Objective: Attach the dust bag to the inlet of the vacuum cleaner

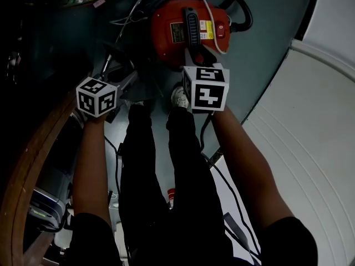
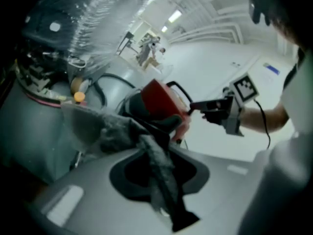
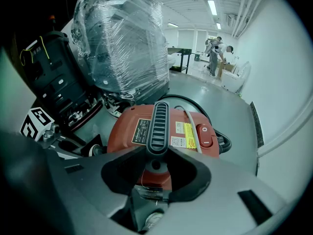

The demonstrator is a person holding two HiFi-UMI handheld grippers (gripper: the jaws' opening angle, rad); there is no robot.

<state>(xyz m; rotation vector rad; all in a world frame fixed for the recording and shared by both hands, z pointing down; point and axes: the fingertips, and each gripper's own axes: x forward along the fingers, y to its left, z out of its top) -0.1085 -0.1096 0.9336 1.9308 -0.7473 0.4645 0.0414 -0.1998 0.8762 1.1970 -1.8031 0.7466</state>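
Two hand-held grippers [image 2: 157,148] [image 3: 157,155], one vacuum [image 1: 163,21].

I see a red vacuum cleaner [image 3: 122,124], its ribbed handle [image 3: 159,126] black, its label [image 3: 182,129] yellow, and a mottled grey dust bag [image 2: 159,163]

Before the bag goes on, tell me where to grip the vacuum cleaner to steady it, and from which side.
Grip the black ribbed handle on top of the red vacuum cleaner, coming from above with jaws across its narrow width. It is a slim raised bar; the domed body looks too broad to span. The right gripper is closed on its near end.
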